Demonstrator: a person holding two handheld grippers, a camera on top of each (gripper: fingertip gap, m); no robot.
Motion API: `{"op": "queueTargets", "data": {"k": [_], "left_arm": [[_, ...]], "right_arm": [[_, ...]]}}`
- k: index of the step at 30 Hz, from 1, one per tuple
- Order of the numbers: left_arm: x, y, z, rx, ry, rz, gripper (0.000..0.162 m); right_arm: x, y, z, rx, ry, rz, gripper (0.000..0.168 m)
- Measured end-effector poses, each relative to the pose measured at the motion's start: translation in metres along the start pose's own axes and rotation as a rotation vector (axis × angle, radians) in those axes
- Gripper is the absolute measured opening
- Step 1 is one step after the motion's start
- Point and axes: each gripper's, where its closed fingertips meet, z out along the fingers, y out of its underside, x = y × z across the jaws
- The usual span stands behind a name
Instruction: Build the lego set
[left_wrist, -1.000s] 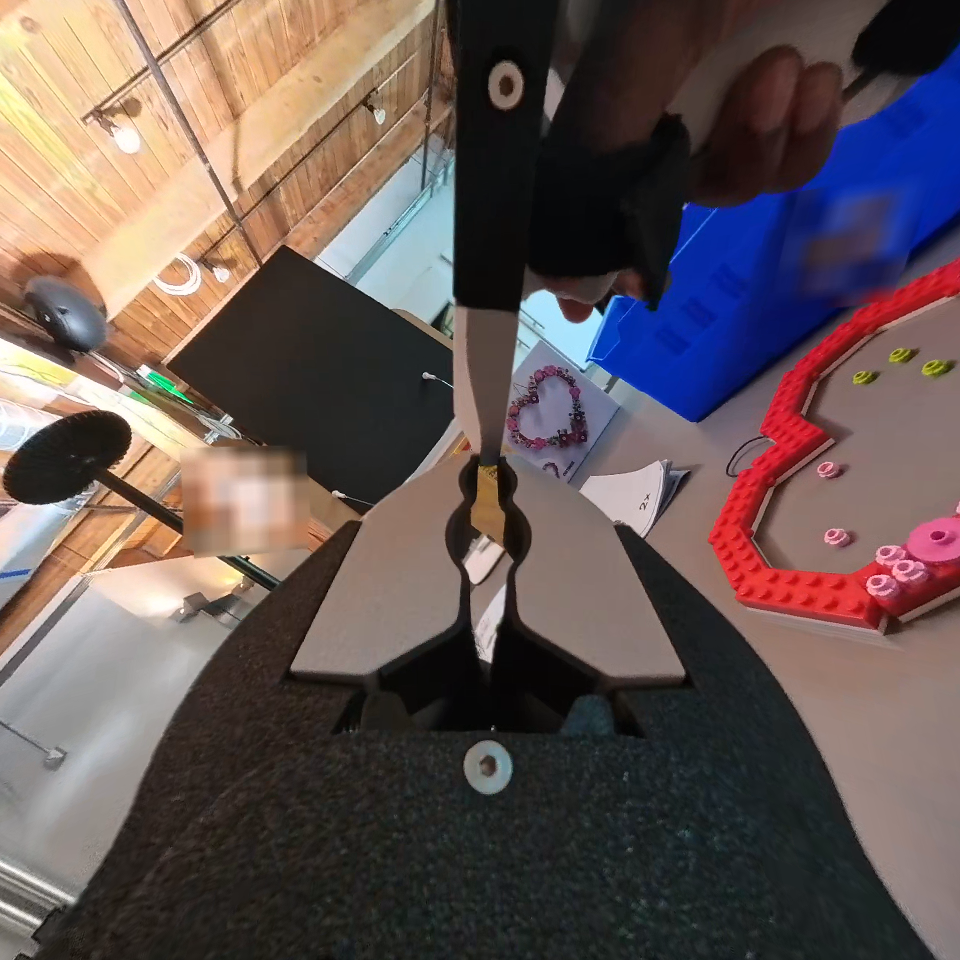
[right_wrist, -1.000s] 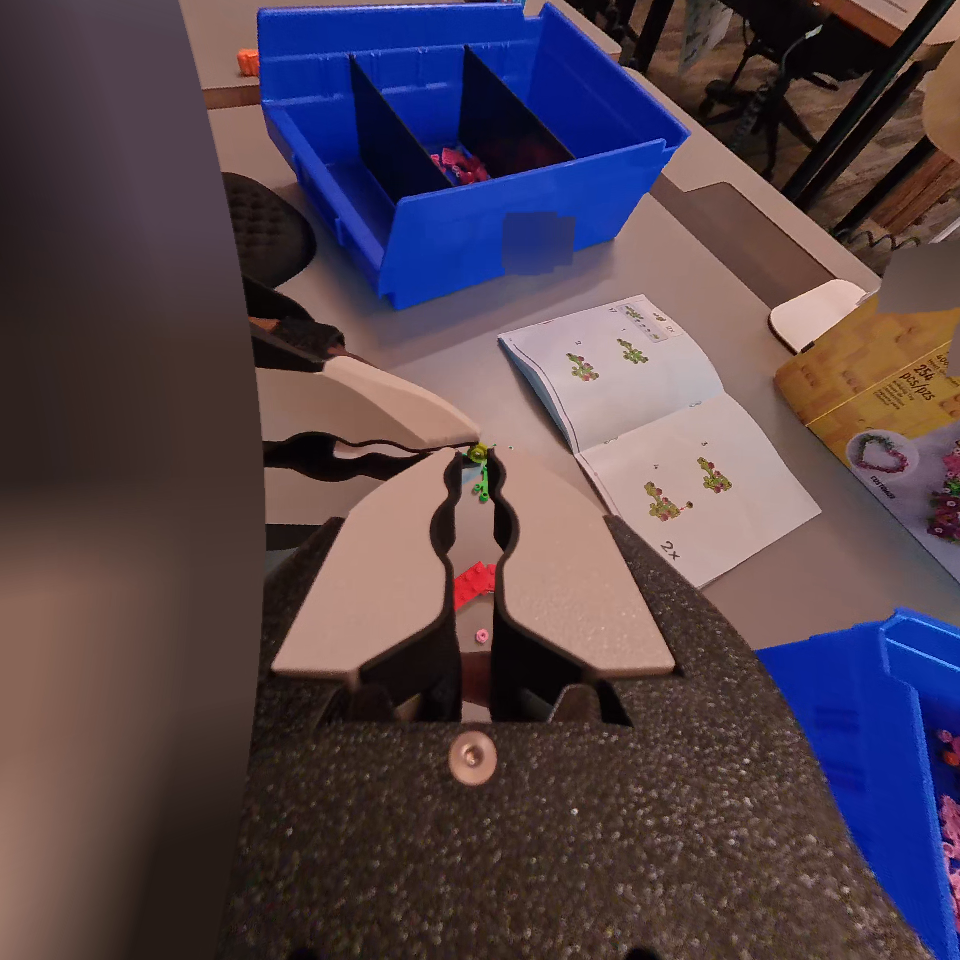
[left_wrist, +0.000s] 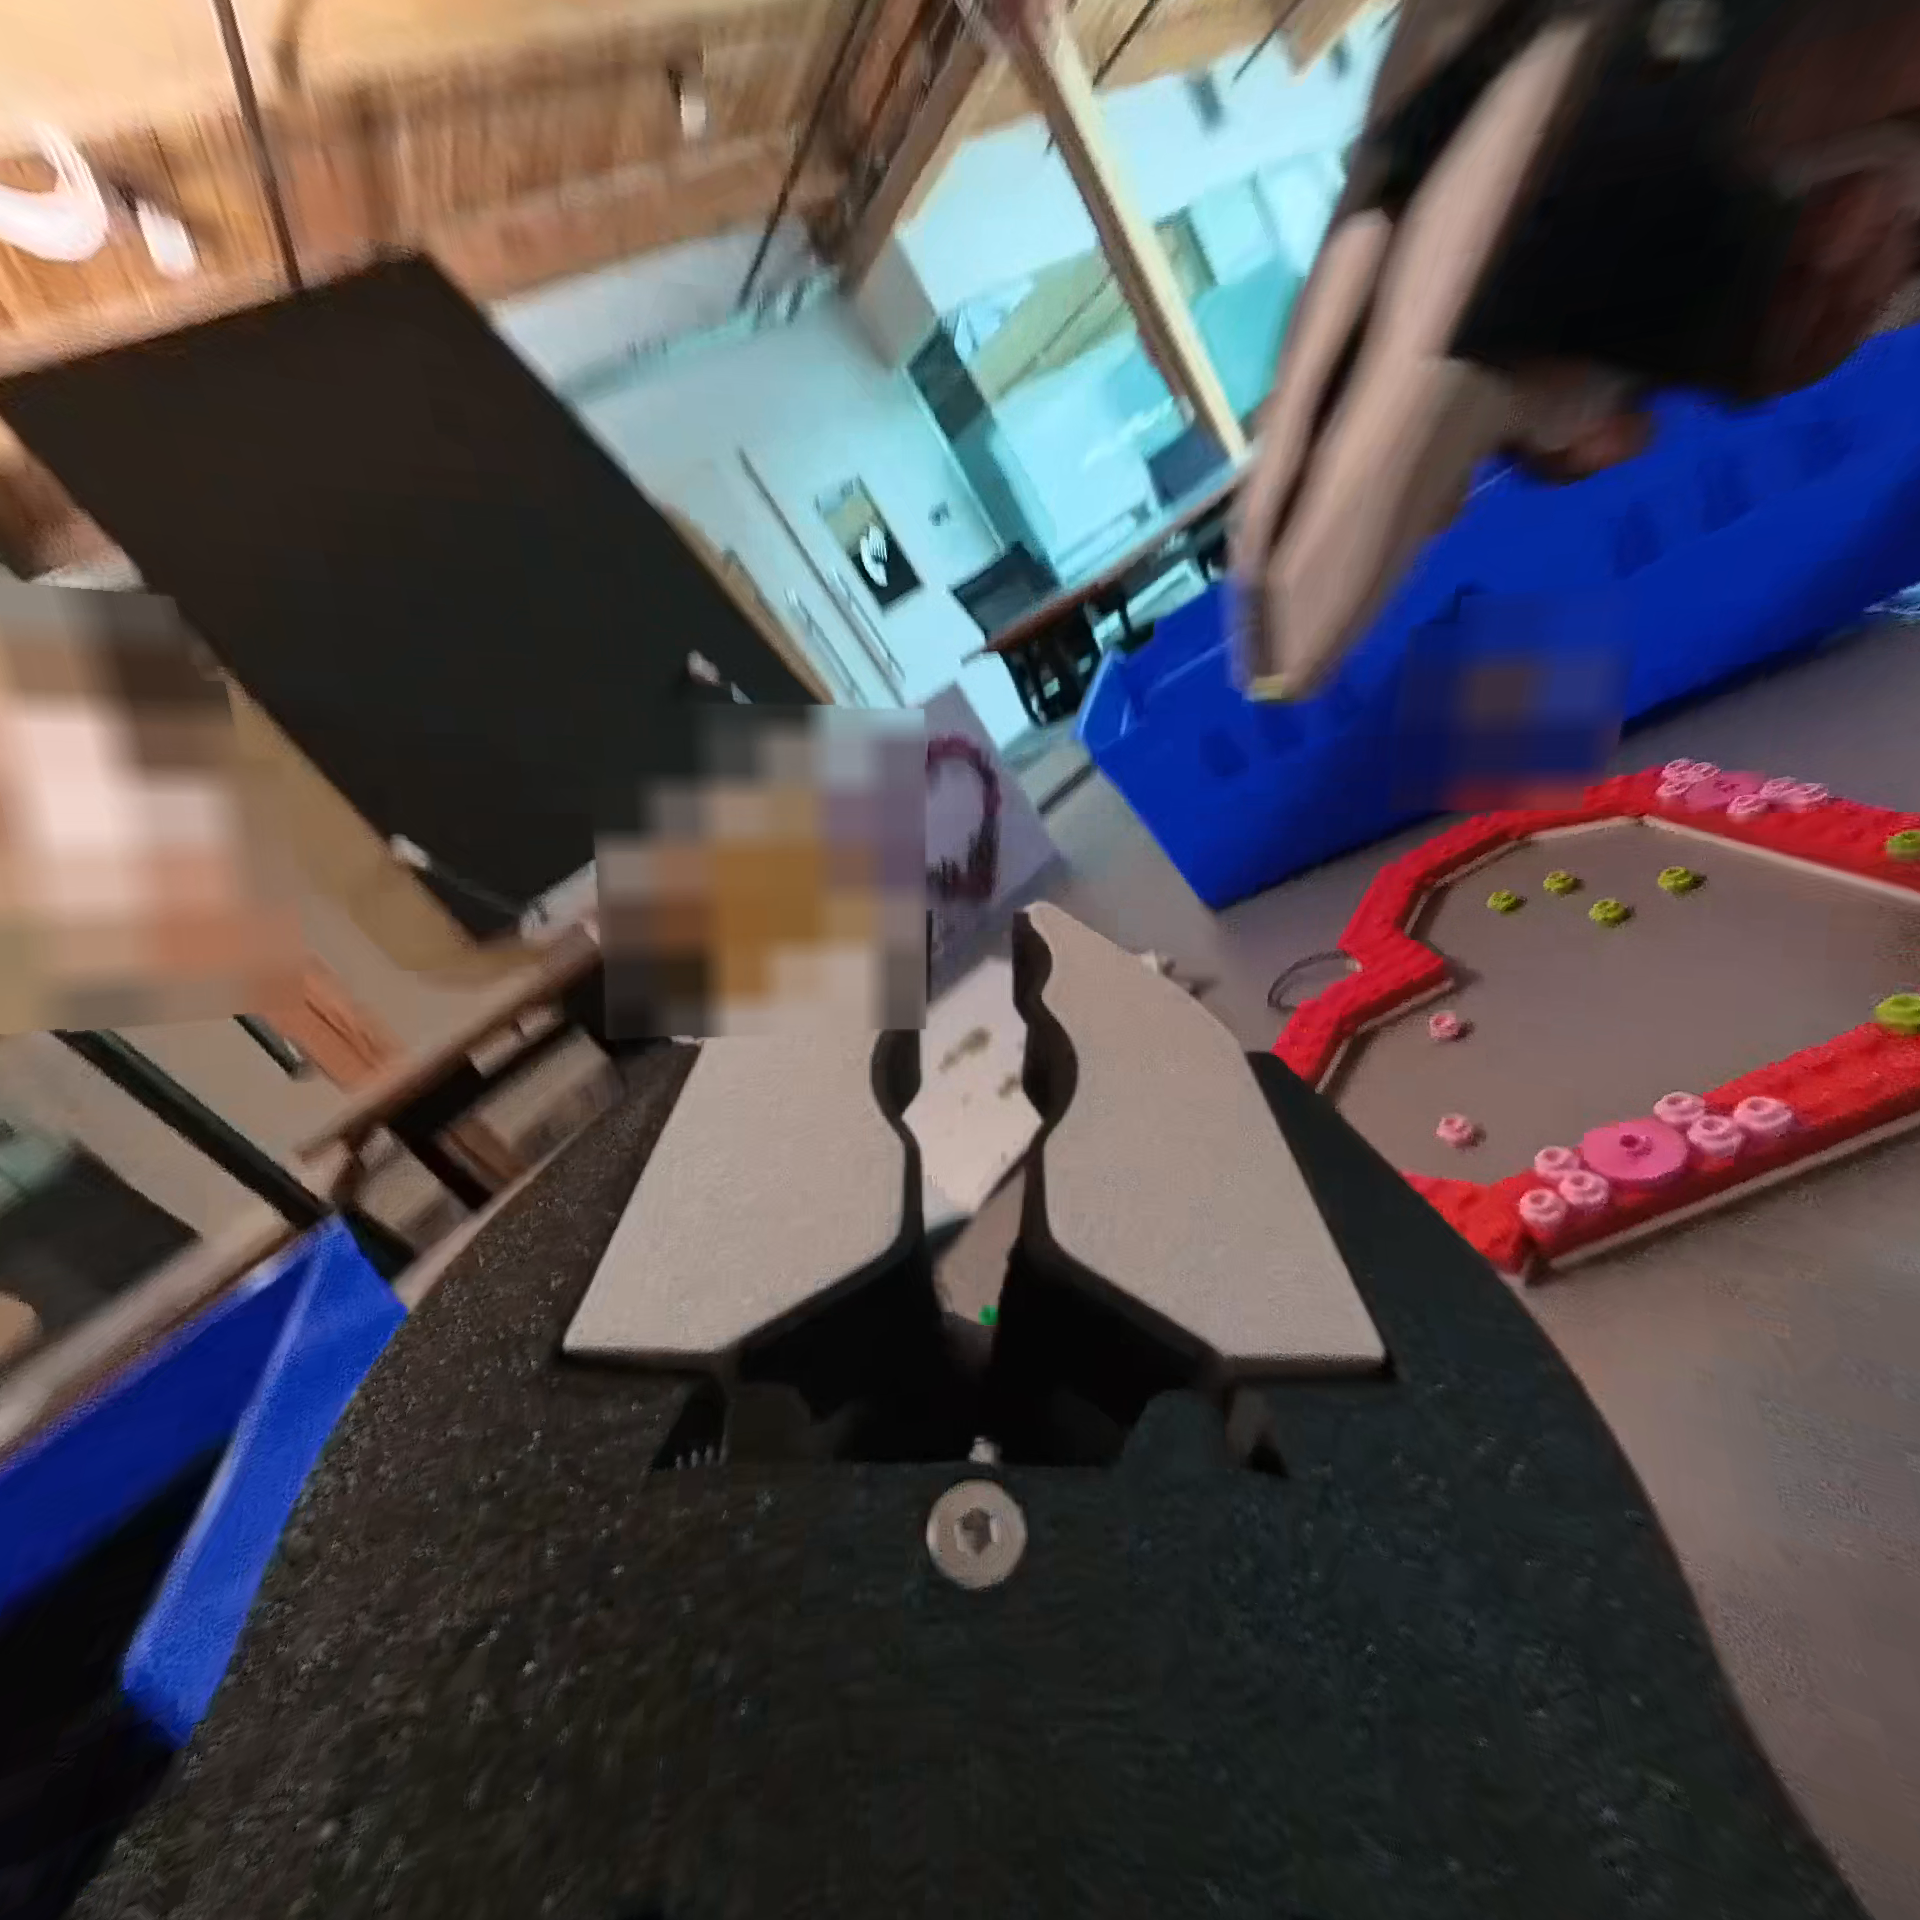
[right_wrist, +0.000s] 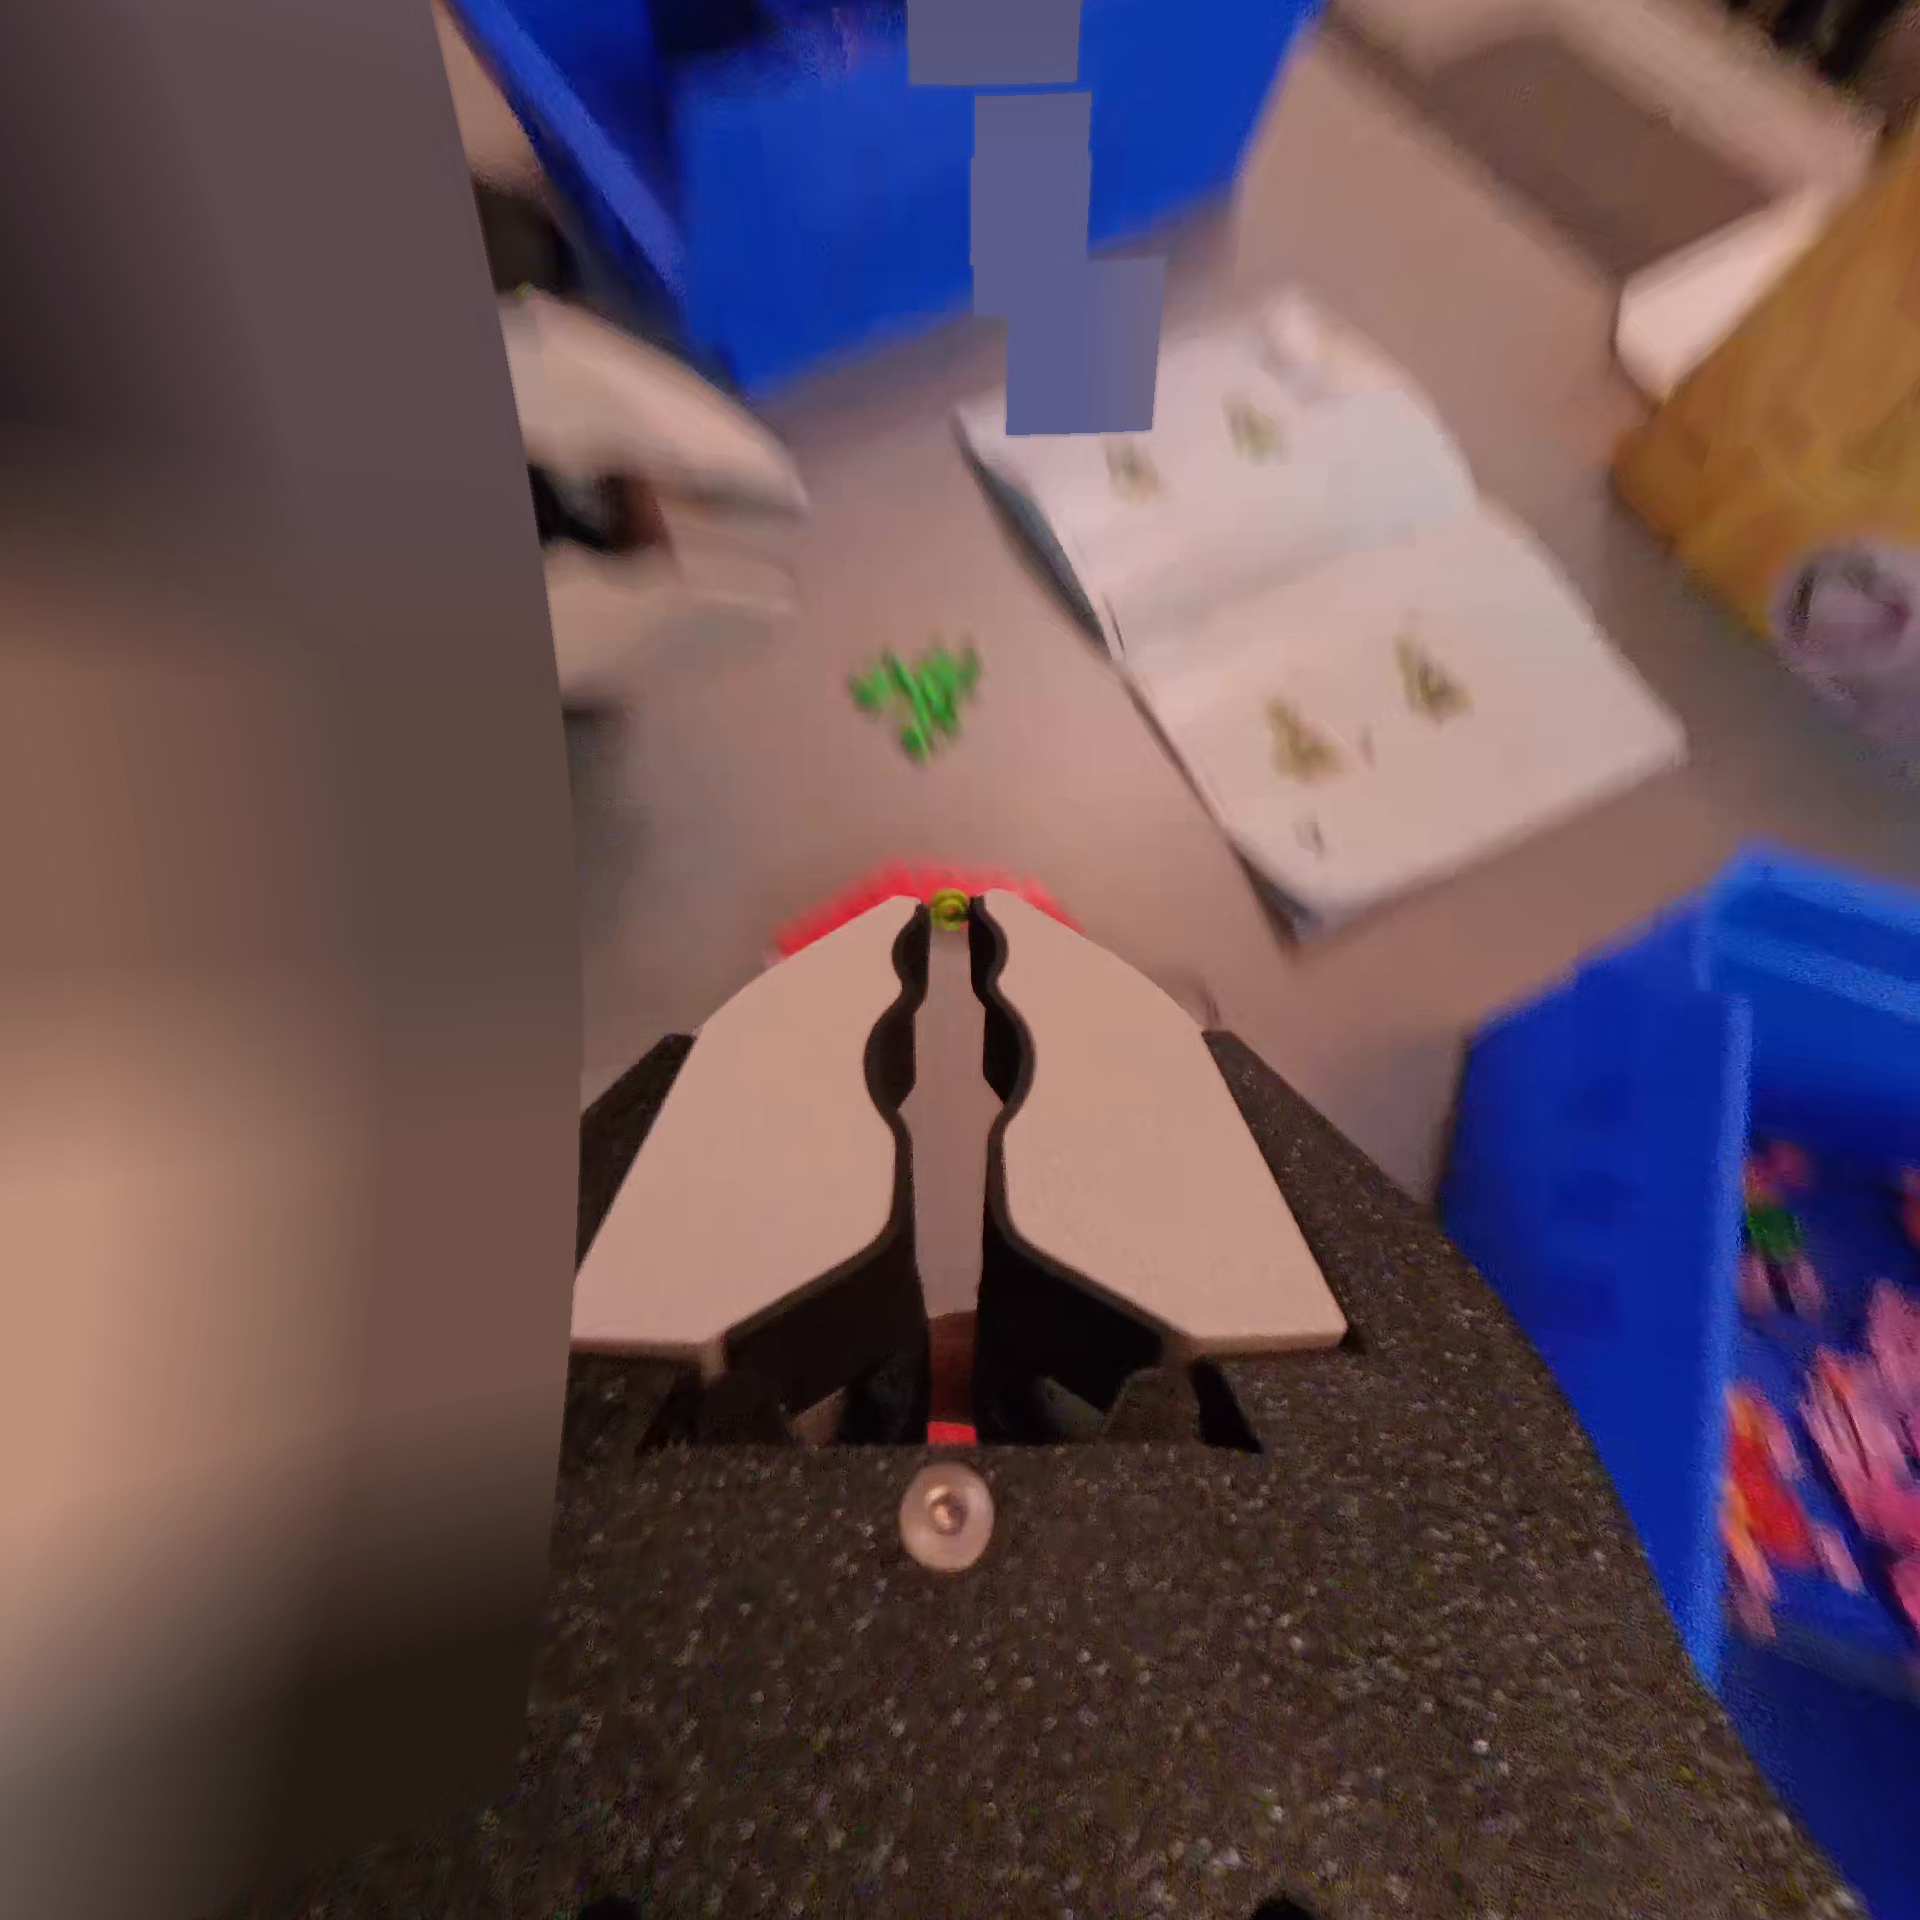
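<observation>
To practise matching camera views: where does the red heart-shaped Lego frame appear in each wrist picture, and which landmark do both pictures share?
Left wrist view: the red heart-shaped frame lies on the table at the right, with pink and lime studs on it.
Right wrist view: the frame is only a red blur at centre, just behind the lime stud pinched by the right gripper.
Shared landmark: the open instruction booklet.
</observation>
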Motion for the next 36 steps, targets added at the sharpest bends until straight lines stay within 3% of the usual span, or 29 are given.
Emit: {"op": "queueTargets", "data": {"k": [4,7,19,32,36], "left_arm": [[-0.013,0.020,-0.005,-0.082,-0.021,-0.149,0.016],[-0.015,0.017,-0.007,-0.053,-0.033,-0.180,0.016],[-0.012,0.021,-0.007,-0.043,-0.037,-0.177,0.015],[-0.011,0.023,-0.007,-0.055,-0.034,-0.159,0.014],[-0.010,0.024,-0.007,-0.056,-0.032,-0.149,0.014]], "right_arm": [[0.040,0.104,-0.011,-0.440,0.155,0.078,0.007],[0.042,0.136,-0.009,-0.524,0.151,0.120,0.007],[0.049,0.150,0.001,-0.573,0.107,0.116,0.008],[0.046,0.150,0.000,-0.541,0.087,0.100,0.022],[0.045,0.145,0.000,-0.513,0.086,0.090,0.013]]}}
